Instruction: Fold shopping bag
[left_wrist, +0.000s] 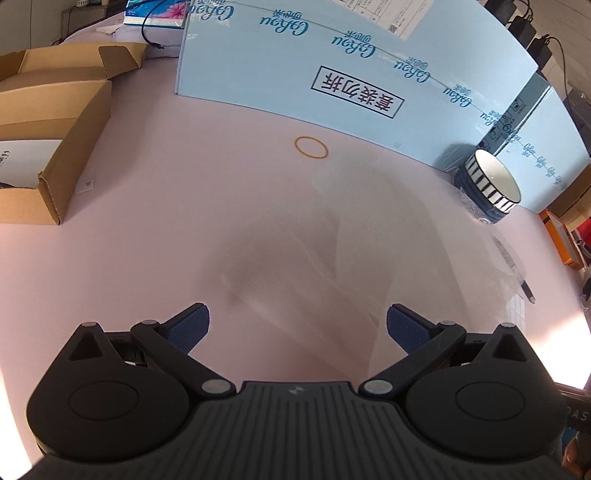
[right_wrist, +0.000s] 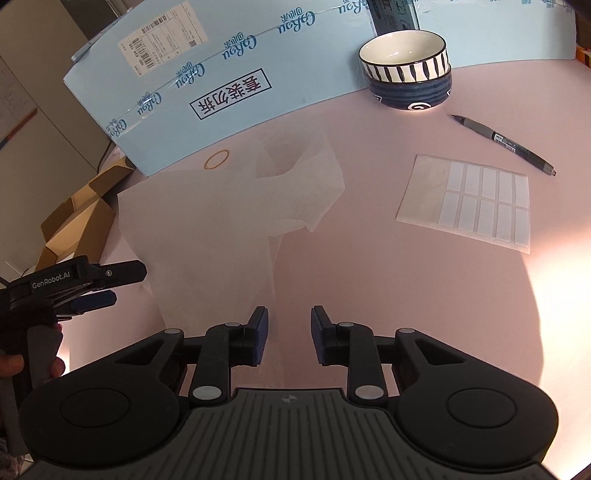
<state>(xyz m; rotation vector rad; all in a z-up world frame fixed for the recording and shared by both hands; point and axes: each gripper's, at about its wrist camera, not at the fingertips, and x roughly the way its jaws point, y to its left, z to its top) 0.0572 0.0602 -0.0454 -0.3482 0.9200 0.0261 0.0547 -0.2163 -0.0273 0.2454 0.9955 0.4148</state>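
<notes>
Right wrist view: translucent bag (right_wrist: 229, 206) lying flat on the pink table (right_wrist: 424, 295) (handles bunched toward the blue box (right_wrist: 229, 74)). Right gripper (right_wrist: 289, 334) open, empty, at its near edge; left gripper (left_wrist: 298, 328) open wide above it. Bowls (right_wrist: 406, 74) beyond.

Office or stockroom worktable, shipping cartons (left_wrist: 332, 70), open cardboard boxes (left_wrist: 48, 147), label sheet (right_wrist: 469, 203), pen (right_wrist: 506, 142)

Pink tabletop (right_wrist: 369, 277), translucent white bag (right_wrist: 207, 221), light-blue box (right_wrist: 295, 66) with teal script, white bowl (right_wrist: 404, 55) with black stripes stacked in navy bowl (right_wrist: 410, 94), tan rubber band (right_wrist: 217, 159), brown cardboard box (left_wrist: 55, 122).
</notes>
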